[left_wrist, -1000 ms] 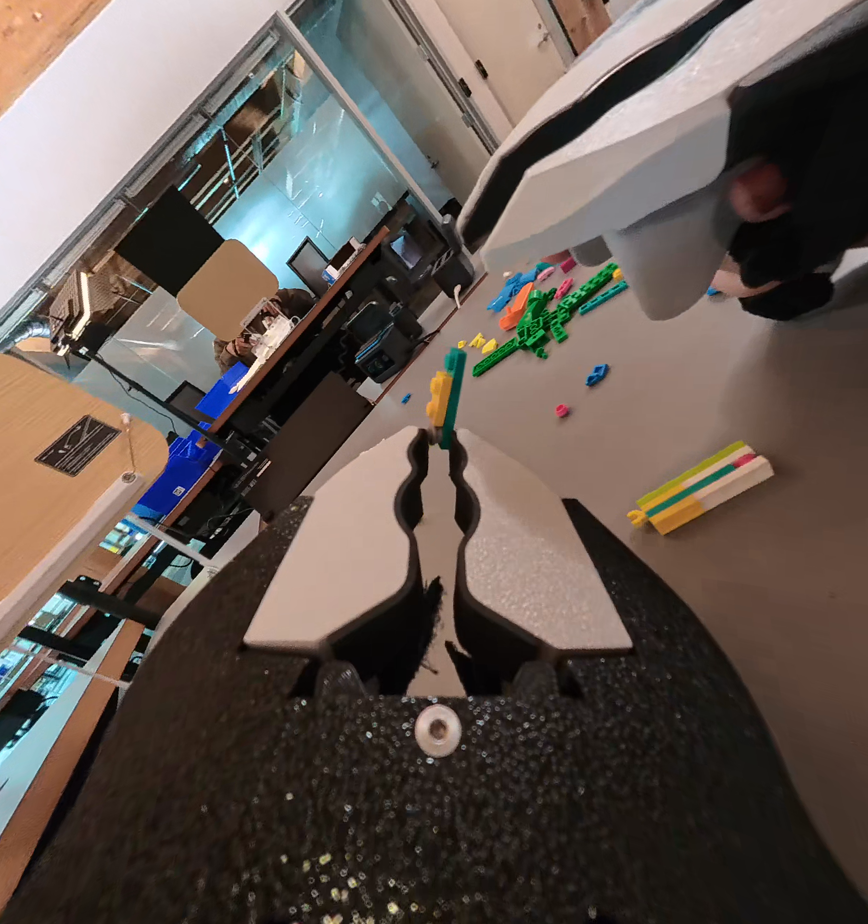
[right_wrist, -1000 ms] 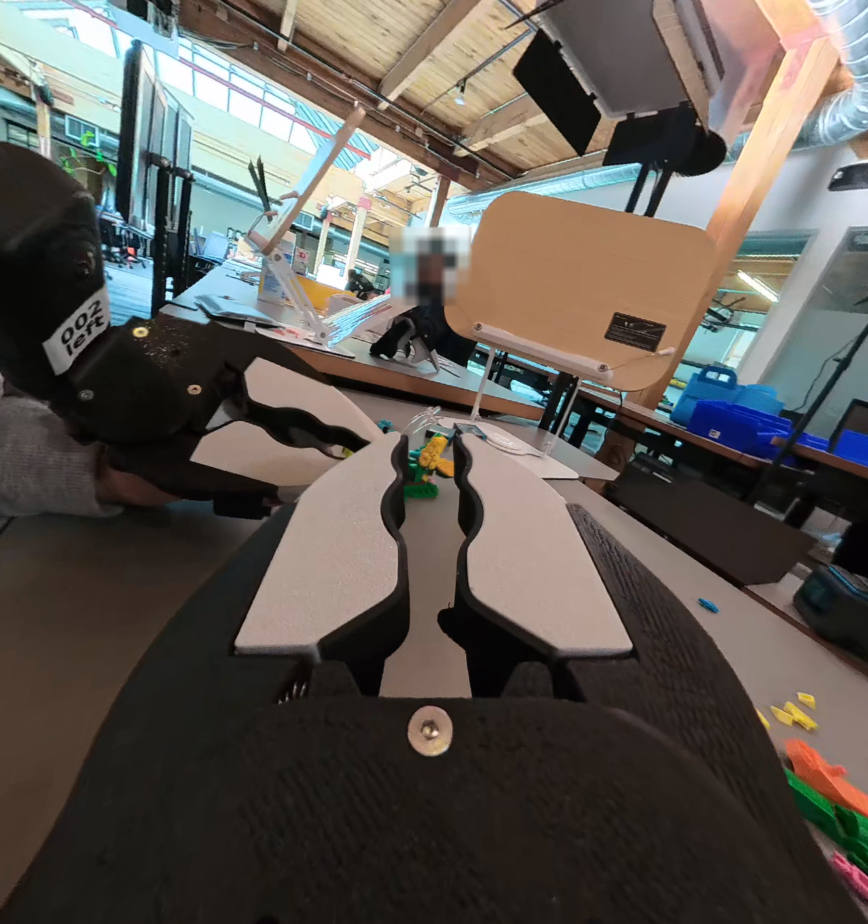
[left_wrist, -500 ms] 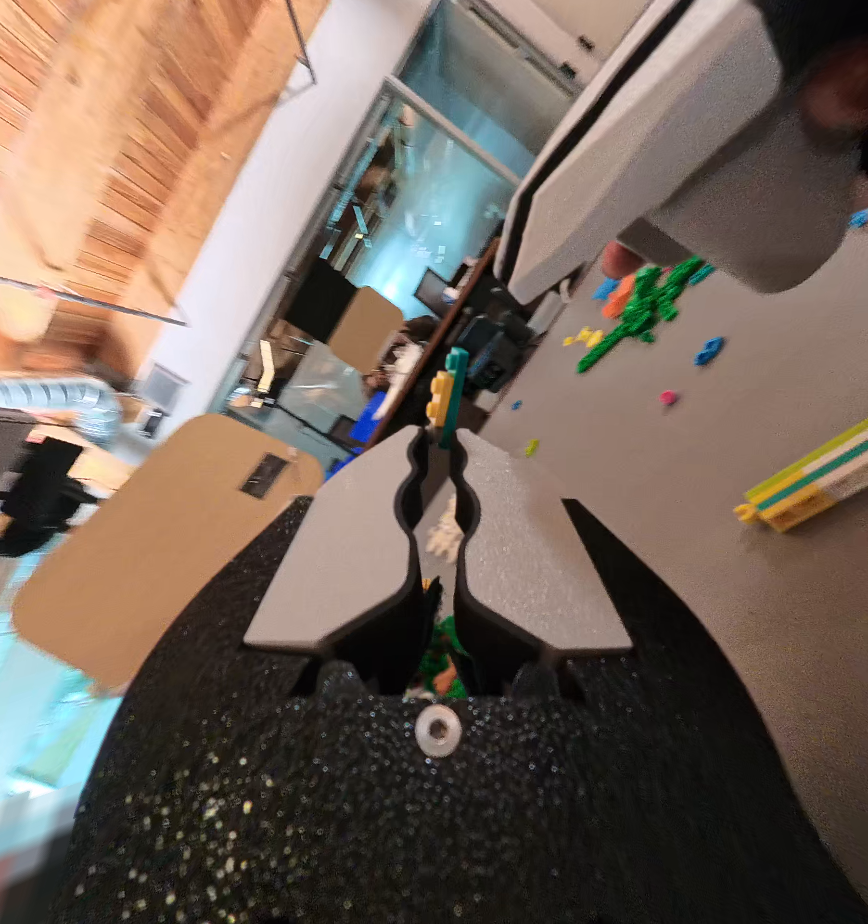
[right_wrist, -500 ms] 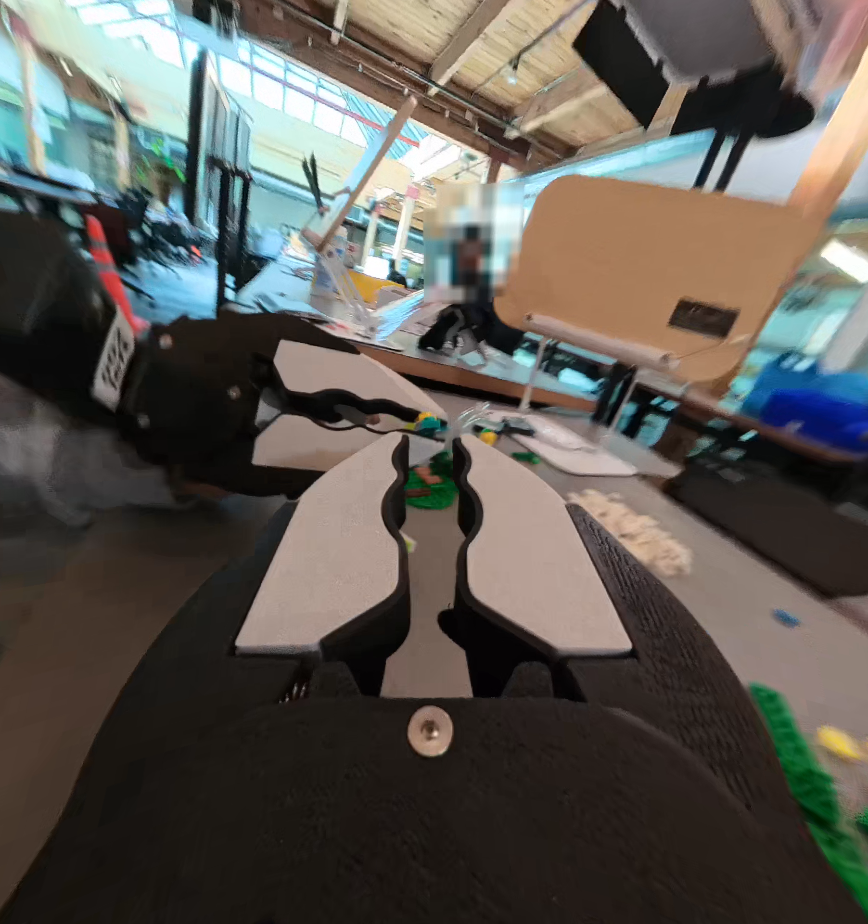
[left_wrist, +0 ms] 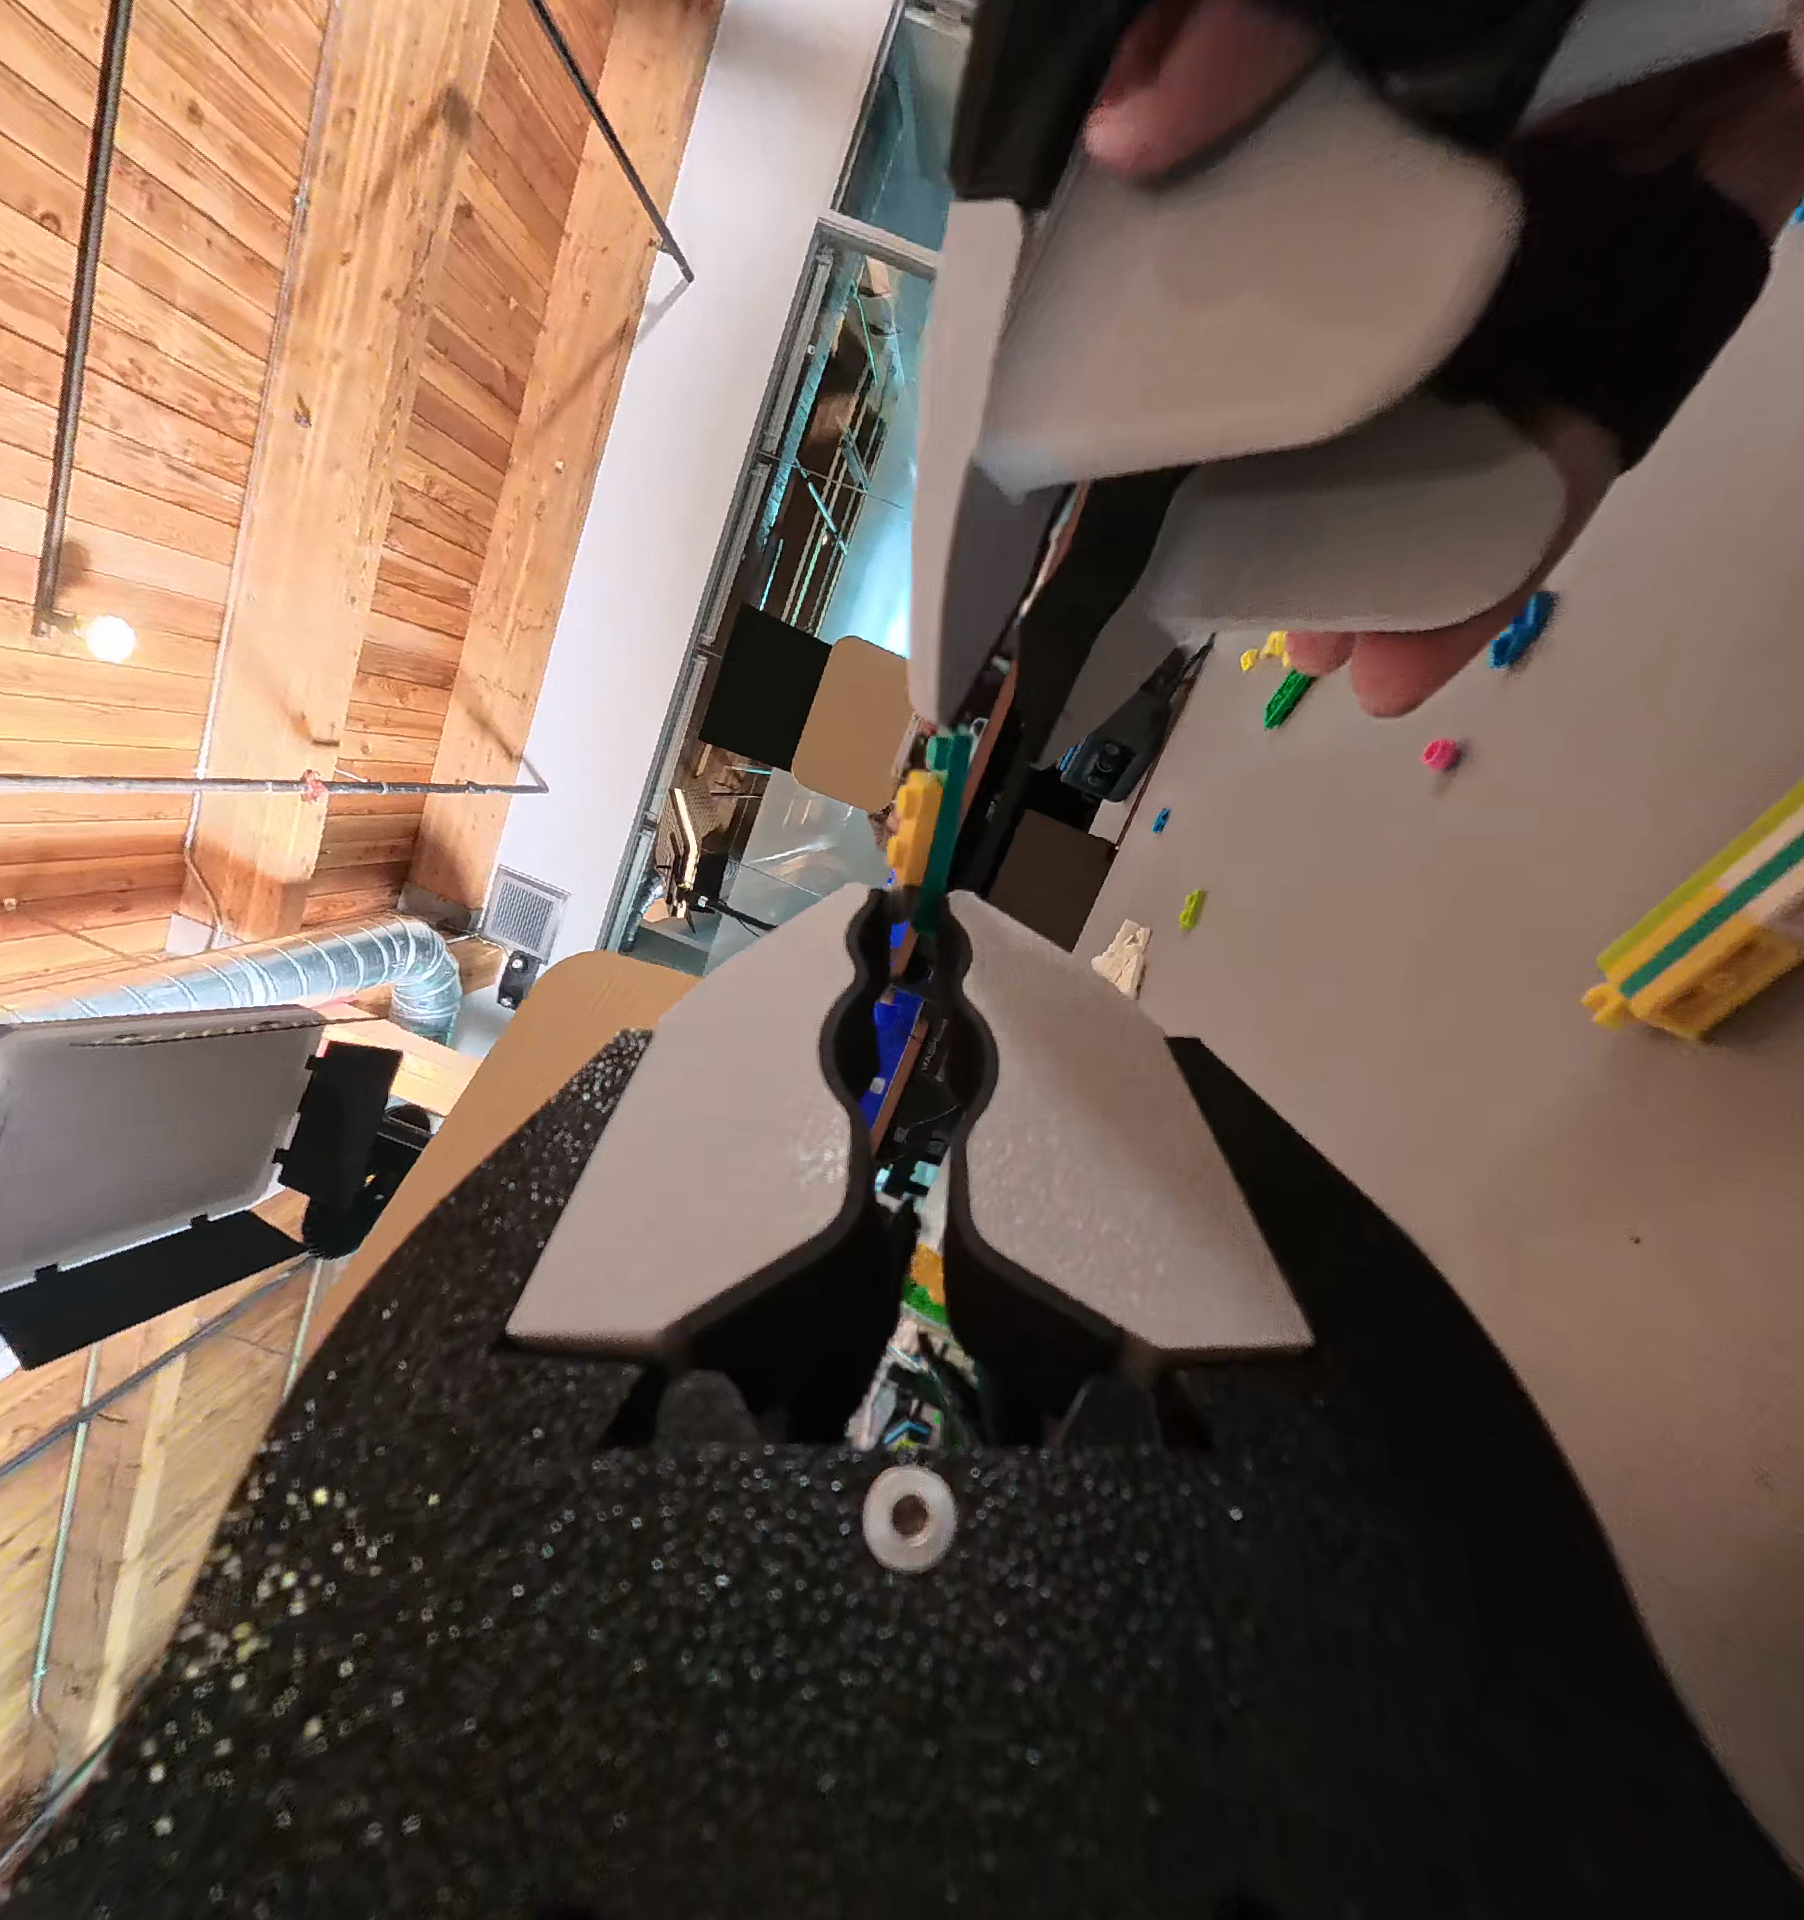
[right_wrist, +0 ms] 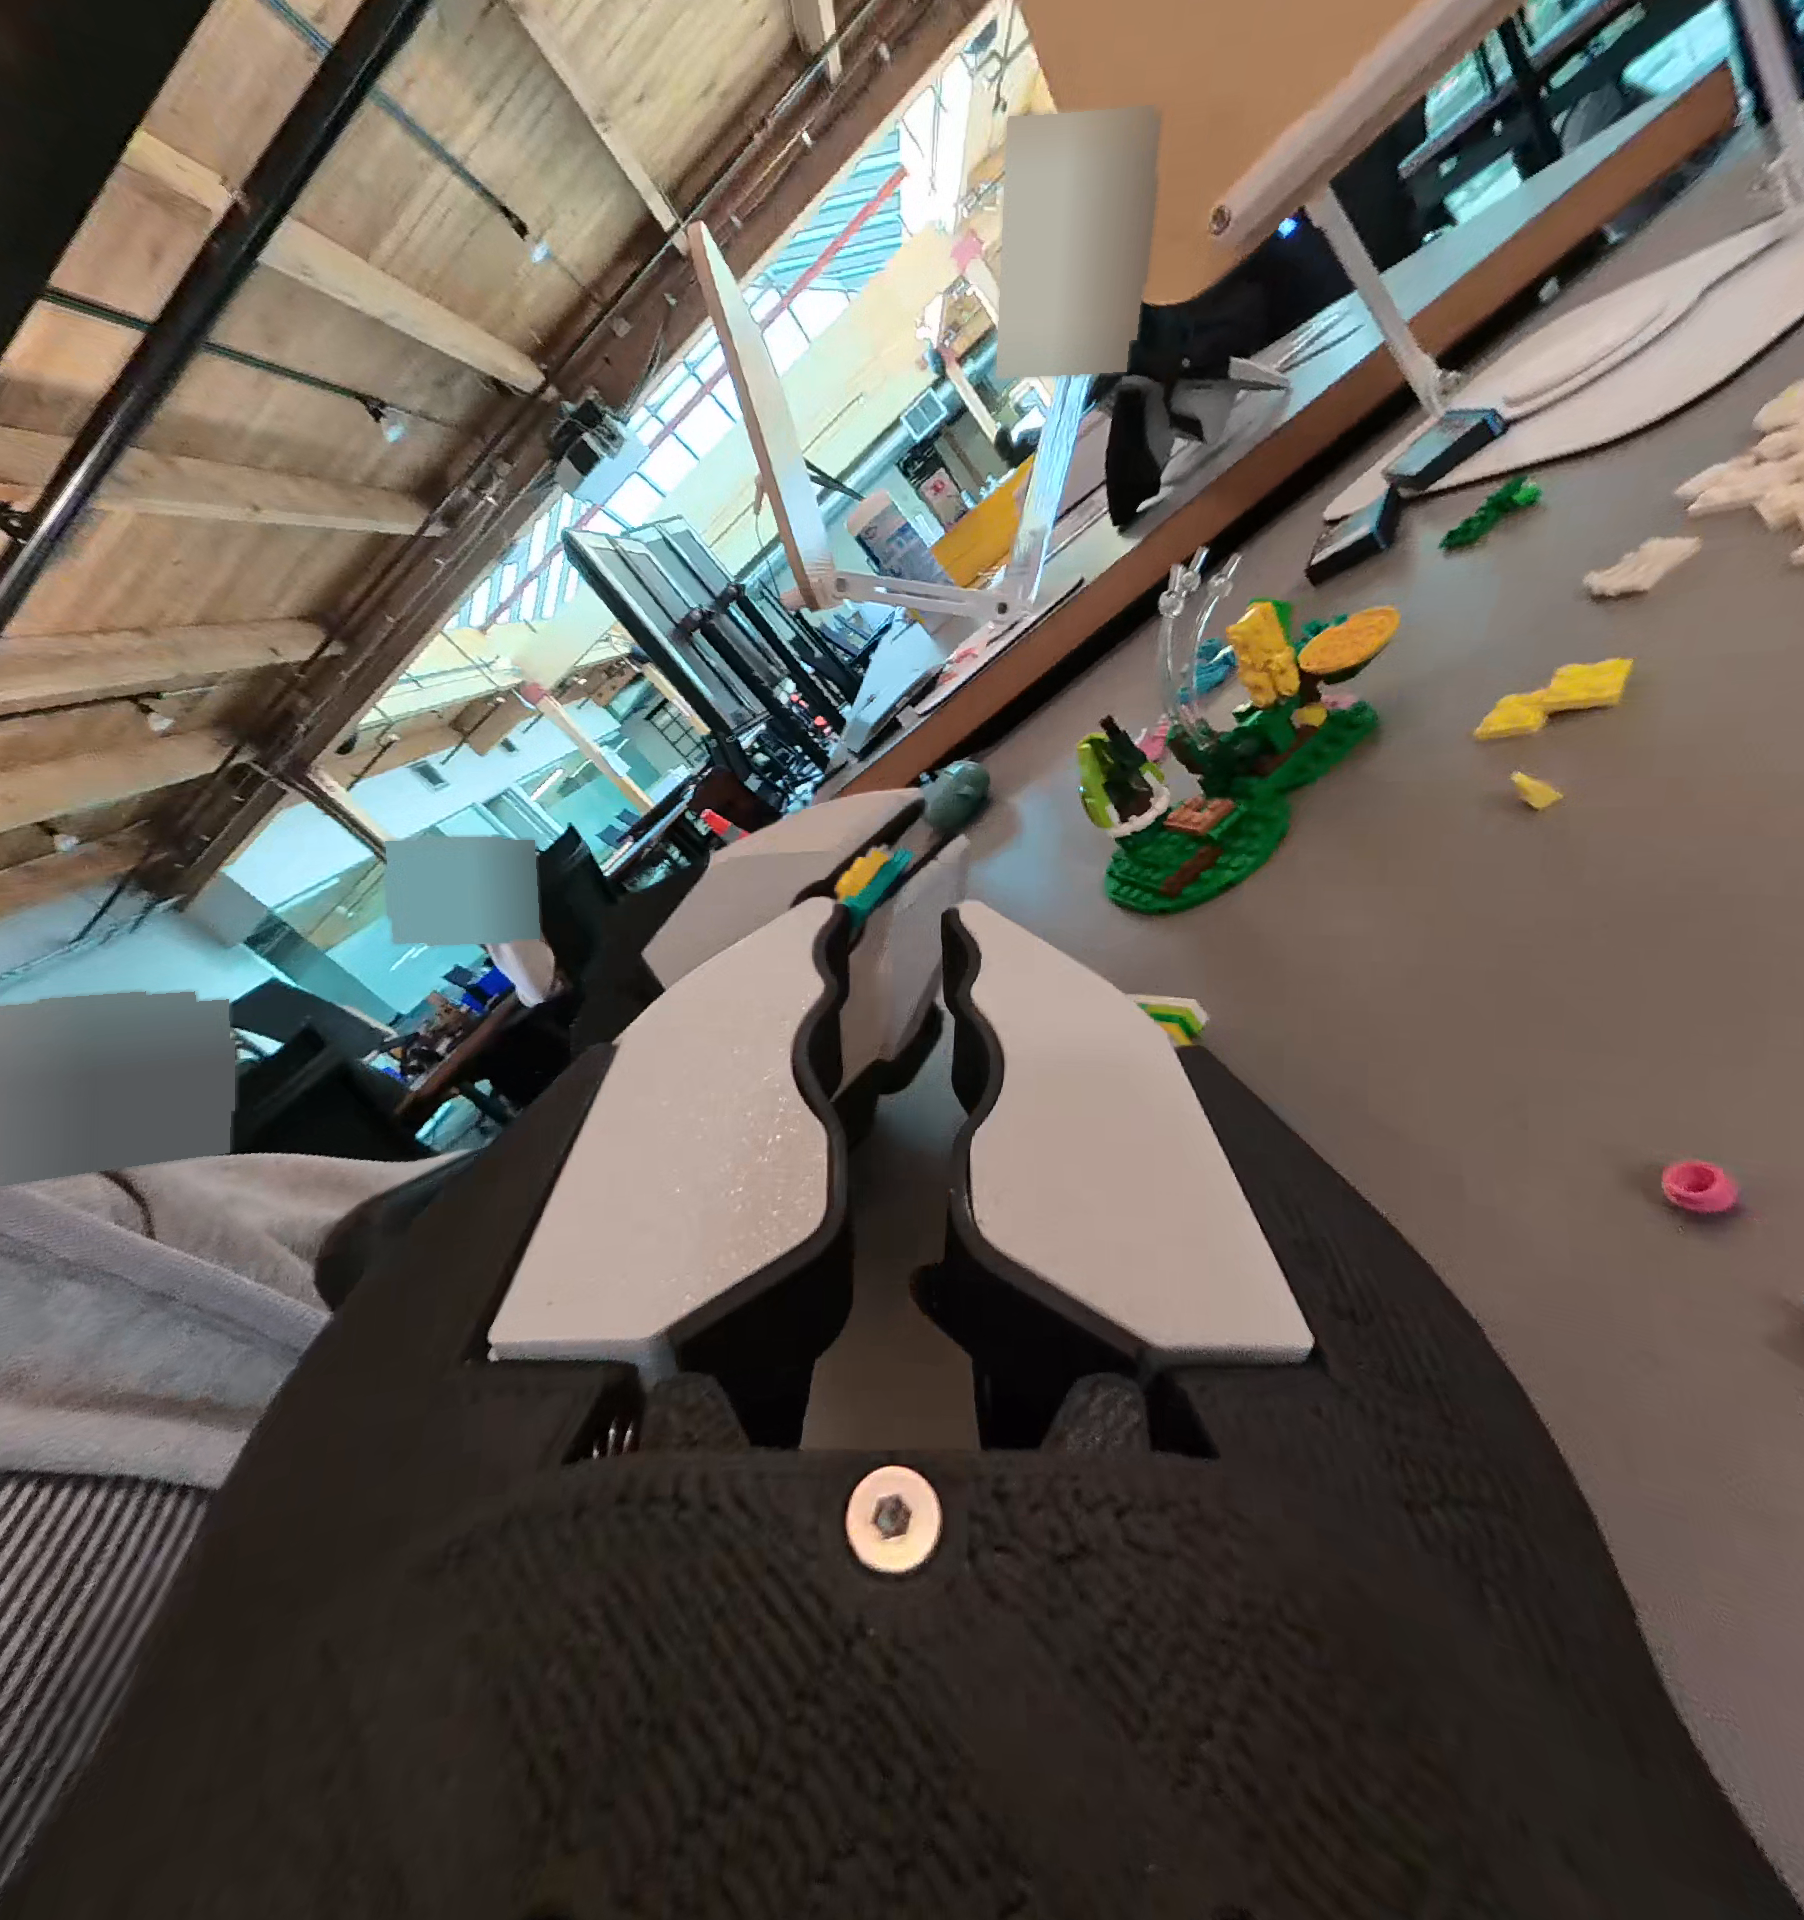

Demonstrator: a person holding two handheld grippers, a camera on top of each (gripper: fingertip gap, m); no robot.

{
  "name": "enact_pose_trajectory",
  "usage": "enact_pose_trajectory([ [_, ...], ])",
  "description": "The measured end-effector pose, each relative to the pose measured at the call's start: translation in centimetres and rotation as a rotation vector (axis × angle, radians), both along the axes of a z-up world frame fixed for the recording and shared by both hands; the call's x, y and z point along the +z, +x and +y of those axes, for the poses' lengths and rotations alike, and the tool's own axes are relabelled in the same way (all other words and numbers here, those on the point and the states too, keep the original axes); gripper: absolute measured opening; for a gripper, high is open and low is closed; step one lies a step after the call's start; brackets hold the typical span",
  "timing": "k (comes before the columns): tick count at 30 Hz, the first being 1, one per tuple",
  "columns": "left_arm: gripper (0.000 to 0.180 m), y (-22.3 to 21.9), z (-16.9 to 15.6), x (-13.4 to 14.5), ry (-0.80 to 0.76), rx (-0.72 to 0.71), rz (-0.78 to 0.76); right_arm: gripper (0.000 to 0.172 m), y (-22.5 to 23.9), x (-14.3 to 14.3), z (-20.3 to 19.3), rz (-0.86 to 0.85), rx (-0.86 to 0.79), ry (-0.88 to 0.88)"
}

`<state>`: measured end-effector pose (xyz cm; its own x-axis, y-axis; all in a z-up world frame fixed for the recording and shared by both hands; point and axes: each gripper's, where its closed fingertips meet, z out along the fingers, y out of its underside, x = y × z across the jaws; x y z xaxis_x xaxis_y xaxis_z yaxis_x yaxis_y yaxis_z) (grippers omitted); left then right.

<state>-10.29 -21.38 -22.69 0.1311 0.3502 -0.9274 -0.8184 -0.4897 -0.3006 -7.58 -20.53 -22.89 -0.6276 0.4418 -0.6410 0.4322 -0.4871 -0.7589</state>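
Teal plate with a yellow brick (left_wrist: pixel 929 821) clipped to one face is clamped edge-on between the fingertips of the left gripper (left_wrist: pixel 919 914), raised above the grey table (left_wrist: pixel 1500 1195). The assembly is judged light, rigid and smooth-sided; a hold on the flat faces is advised. The right gripper (right_wrist: pixel 893 914) is seen narrowly parted, nothing gripped, close beside the left gripper's fingers.
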Motion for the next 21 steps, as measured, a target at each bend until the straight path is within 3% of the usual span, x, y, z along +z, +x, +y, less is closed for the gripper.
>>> enact_pose_trajectory([
  [9,0.007,0.0,0.3,-0.5,-0.068,0.044,0.085,0.004,0.0,-0.5,-0.3,-0.098,0.055,-0.114],
  [13,0.008,0.0,0.3,-0.7,-0.082,0.049,0.097,0.003,0.1,-0.7,-0.4,-0.080,0.079,-0.058],
  [16,0.010,0.1,0.9,-1.4,-0.047,-0.028,-0.096,0.002,-0.1,-0.6,0.2,0.070,0.010,0.128],
  [21,0.024,2.6,1.8,-1.7,0.066,-0.377,-0.702,0.002,-0.2,0.8,2.3,0.555,-0.241,0.638],
])
